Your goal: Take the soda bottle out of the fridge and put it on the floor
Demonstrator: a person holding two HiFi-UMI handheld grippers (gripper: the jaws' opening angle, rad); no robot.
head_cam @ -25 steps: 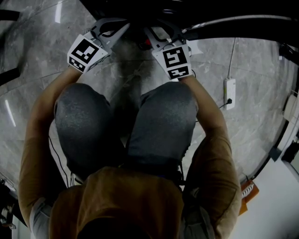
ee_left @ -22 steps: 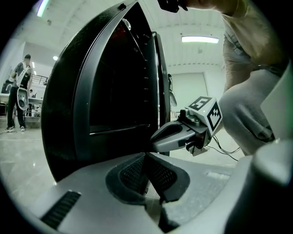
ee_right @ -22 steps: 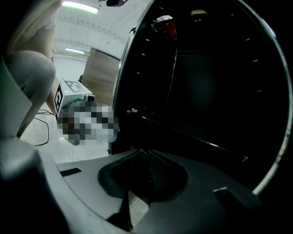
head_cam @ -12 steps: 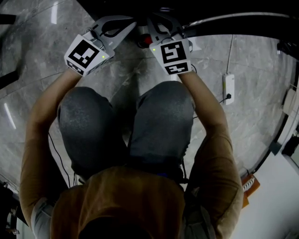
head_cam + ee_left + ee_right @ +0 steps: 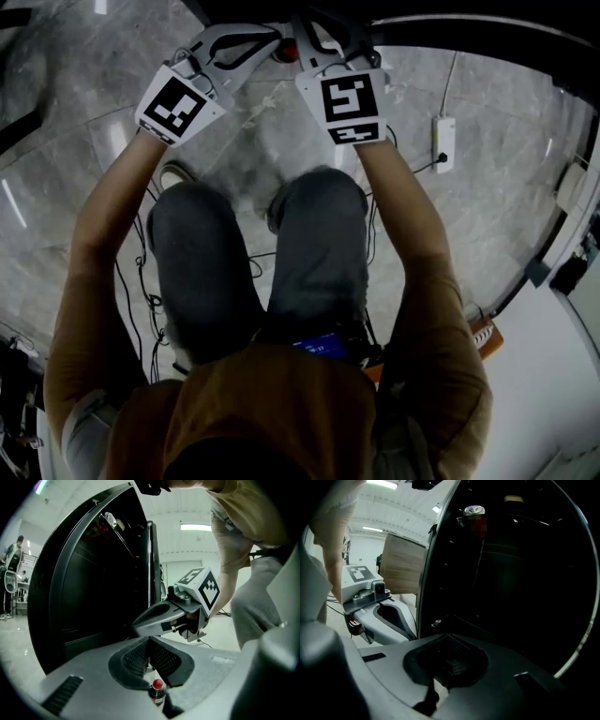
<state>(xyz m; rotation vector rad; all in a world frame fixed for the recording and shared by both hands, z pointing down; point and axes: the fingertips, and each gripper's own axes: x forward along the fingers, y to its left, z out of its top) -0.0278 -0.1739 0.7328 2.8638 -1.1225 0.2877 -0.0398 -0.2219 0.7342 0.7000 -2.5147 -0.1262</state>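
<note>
The soda bottle [image 5: 158, 691], dark with a red cap, stands on the marble floor just below my left gripper [image 5: 149, 641], whose pads meet with nothing between them. From the head view only its red cap [image 5: 290, 49] shows, between the two gripper tips at the foot of the black fridge [image 5: 511, 573]. My left gripper [image 5: 267, 39] and right gripper [image 5: 314, 33] hang side by side above the bottle. In its own view the right gripper [image 5: 449, 637] is shut and empty, facing the dark open fridge.
A can [image 5: 474, 516] sits on an upper fridge shelf. A white power strip [image 5: 441, 141] and cables [image 5: 141, 281] lie on the marble floor [image 5: 75, 94]. A wooden board [image 5: 403, 564] stands beside the fridge. The person's knees [image 5: 309, 225] are directly below the grippers.
Both grippers have risen and sit nearer the top of the head view. The person's legs have straightened. The red-capped bottle stays on the floor.
</note>
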